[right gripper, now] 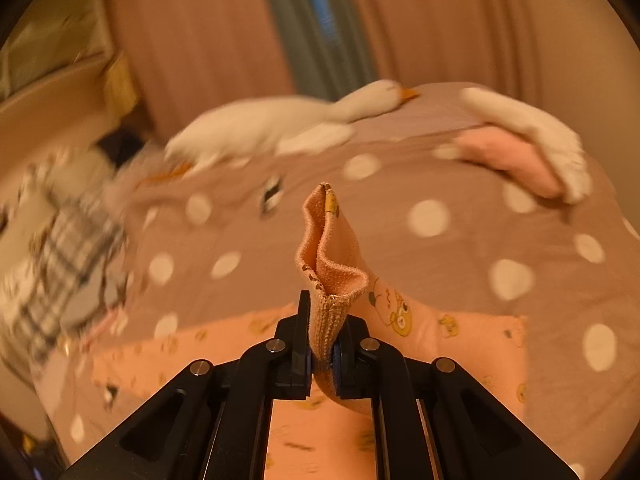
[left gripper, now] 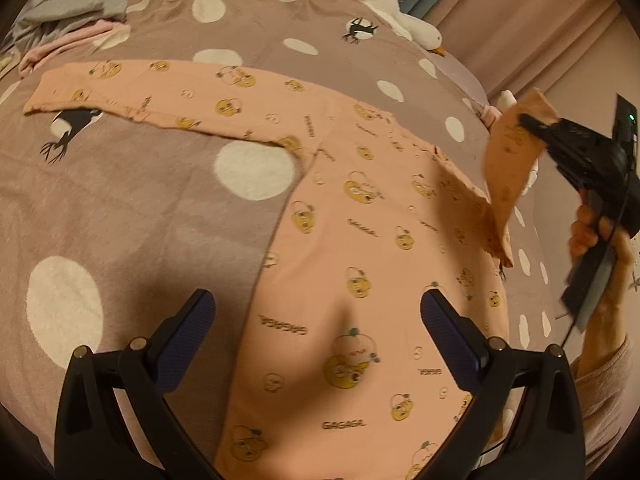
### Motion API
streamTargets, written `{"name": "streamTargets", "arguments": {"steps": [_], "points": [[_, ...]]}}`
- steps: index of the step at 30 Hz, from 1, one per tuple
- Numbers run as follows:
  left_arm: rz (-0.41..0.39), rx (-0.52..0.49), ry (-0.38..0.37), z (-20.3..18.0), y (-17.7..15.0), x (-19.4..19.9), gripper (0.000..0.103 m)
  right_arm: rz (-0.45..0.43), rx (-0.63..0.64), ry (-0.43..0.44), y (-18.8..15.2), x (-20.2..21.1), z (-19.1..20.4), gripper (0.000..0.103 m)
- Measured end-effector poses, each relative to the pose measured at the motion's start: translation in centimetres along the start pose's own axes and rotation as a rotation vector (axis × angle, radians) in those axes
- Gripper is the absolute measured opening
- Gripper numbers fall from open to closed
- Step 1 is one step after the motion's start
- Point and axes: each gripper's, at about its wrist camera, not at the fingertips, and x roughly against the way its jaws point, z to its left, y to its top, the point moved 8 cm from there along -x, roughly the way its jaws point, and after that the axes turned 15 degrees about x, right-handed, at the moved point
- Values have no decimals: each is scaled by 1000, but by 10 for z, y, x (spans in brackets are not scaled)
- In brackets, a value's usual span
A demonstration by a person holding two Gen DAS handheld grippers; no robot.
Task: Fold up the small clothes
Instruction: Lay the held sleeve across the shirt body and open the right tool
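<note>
Garment: peach cartoon-print long-sleeved top (left gripper: 360,248) lies spread flat on the dotted bedspread (left gripper: 132,208), one sleeve stretched toward the bed's far left edge.
Right gripper (right gripper: 323,354): clamped on the other sleeve's ribbed cuff (right gripper: 330,276), lifted off the bed.
Left gripper (left gripper: 318,334): jaws wide apart, empty, above the top's body.
Far edge: plush goose (right gripper: 280,124), probably touching the curtain.
Open room: bare bedspread left of the top.

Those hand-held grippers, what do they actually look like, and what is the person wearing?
Both are black. The left gripper has two angled fingers with dark blue textured pads and silver pivot pins. The right gripper has a pistol-style handle, a trailing black cable and a small green light. The sleeve is greyish-beige.
</note>
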Motion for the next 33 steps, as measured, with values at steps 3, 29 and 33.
{"name": "streamTargets", "arguments": {"steps": [3,29,33], "points": [[-1,17,-1,7,3,0,103,57,109,-13,-15,-28,40,9],[30,-31,-132,-68,53,-38,102,88,-171,308,-110,1,23,66],[102,-55,-200,-108,52,-65,101,94,-235,261,-133,10,-1,66]]}}
